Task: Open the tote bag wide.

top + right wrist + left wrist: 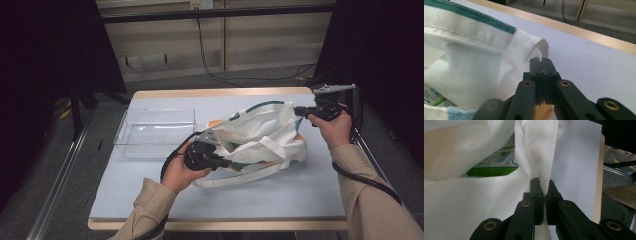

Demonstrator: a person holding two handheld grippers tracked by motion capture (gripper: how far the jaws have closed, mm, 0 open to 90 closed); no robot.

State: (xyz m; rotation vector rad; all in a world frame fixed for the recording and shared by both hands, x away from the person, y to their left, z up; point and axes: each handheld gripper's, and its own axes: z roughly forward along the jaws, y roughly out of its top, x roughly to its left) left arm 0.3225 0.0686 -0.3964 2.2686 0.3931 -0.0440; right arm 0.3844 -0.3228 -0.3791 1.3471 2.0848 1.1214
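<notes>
While we work at the table: both our grippers hold the mouth of one tote bag point(260, 140).
Bag: white cloth with a teal band along its rim, lying on the pale blue table point(150, 185), right of the middle, its straps spilling toward our near edge.
Left gripper point(220, 162): we have its jaws pinched tight on the bag's near rim; in the left gripper view a stitched white hem runs up from between the closed jaws.
Right gripper point(299, 111): we hold it at the bag's far right corner, jaws pressed together on a fold of white cloth just below the teal band.
Inside the bag: a green and white packet point(496, 162) shows through the opening.
Clear bin point(155, 131): stands left of the bag, apart from it.
</notes>
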